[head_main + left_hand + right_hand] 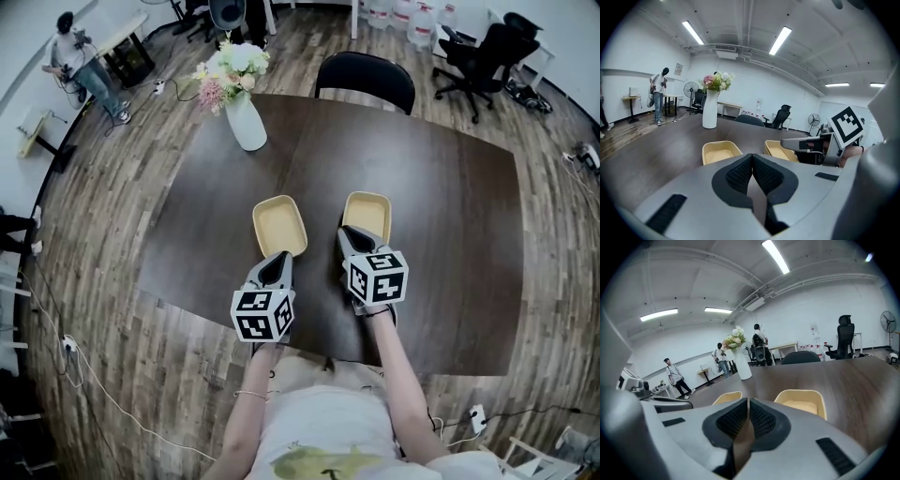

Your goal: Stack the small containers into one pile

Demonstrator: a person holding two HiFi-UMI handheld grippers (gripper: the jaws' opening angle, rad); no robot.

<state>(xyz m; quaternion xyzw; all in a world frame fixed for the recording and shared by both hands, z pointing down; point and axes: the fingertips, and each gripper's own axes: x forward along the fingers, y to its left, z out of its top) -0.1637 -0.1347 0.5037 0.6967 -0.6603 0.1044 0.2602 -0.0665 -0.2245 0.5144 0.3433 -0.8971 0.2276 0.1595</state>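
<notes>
Over the table's (450,216) near half, we hold the left gripper (279,259) and right gripper (349,235) clenched empty, at the near ends of the left container (279,223) and right container (367,213).

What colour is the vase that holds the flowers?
The vase is white; best in head view.

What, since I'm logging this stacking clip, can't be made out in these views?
Head view: right gripper covers the near end of the right container; contact unclear.
Left gripper view: left gripper body hides both containers' near rims.
Right gripper view: left container mostly hidden behind the gripper body.
Head view: distant person, top left, too small for detail.
</notes>
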